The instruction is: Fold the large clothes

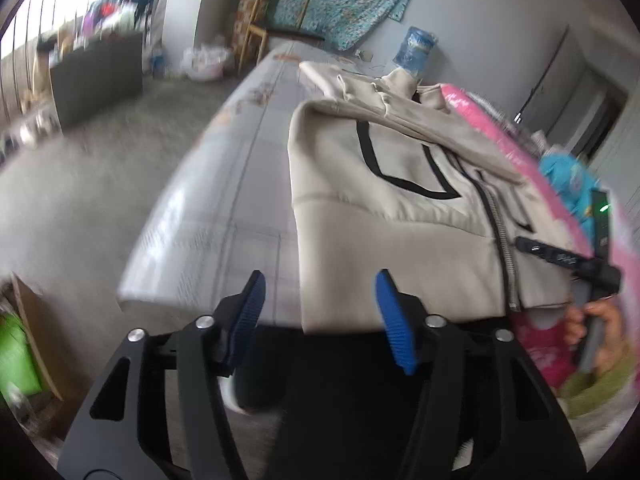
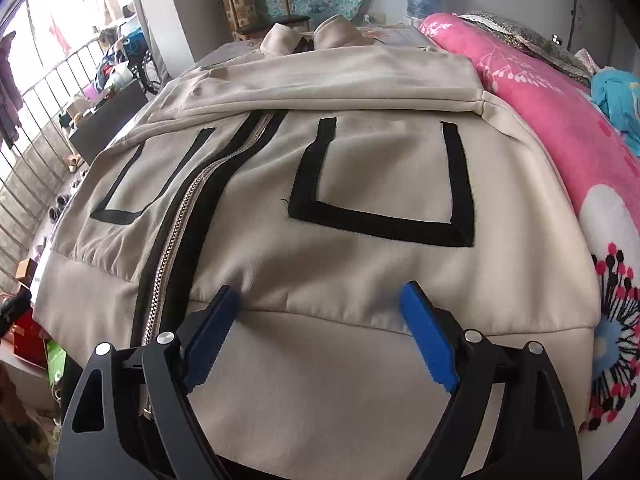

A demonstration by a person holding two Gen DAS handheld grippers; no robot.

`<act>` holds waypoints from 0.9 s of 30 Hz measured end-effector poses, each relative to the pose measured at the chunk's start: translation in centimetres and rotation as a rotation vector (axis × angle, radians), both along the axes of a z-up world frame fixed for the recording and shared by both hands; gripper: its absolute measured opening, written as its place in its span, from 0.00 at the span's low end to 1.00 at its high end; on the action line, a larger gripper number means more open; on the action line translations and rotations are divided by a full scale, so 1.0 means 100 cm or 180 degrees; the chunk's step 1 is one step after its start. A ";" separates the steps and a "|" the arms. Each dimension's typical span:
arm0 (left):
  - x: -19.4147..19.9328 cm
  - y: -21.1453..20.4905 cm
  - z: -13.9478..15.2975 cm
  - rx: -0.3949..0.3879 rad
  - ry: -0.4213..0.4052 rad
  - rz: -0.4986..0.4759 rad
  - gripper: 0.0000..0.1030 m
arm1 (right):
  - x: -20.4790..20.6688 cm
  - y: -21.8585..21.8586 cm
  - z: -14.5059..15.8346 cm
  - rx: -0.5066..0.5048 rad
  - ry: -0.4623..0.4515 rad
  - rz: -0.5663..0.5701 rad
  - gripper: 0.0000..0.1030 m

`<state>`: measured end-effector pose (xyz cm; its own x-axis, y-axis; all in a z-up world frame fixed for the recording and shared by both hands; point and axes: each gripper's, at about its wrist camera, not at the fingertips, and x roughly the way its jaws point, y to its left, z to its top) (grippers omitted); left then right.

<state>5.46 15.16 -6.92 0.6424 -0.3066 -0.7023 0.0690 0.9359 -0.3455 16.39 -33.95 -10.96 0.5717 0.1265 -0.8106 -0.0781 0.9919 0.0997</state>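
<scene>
The right gripper has its jaws spread wide with nothing clamped; its blue pads sit above the hem band of a beige zip jacket. The left gripper is about half open, also empty, poised at the jacket's hem corner by the bed edge. The jacket lies front-up, its long axis running away from both jaws, hem nearest, collar far. Its zipper runs left of the right jaws. A pink floral blanket lies to the right. No writing is readable.
</scene>
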 end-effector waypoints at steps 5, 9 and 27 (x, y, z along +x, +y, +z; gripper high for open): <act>-0.006 0.012 -0.010 -0.0457 -0.0031 0.0094 0.45 | 0.001 0.002 0.000 -0.0026 -0.0010 -0.0032 0.81; 0.002 0.011 -0.017 -0.0654 0.0032 0.0047 0.39 | 0.000 0.003 -0.001 -0.0027 -0.0024 -0.0030 0.81; 0.012 -0.006 -0.016 -0.0980 -0.0038 -0.0118 0.25 | -0.002 0.001 -0.002 -0.0016 -0.0081 -0.0009 0.82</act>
<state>6.68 14.59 -8.54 0.6345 -0.5271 -0.5653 0.1068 0.7842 -0.6113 16.23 -33.82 -11.14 0.5926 0.1208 -0.7964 -0.0778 0.9927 0.0927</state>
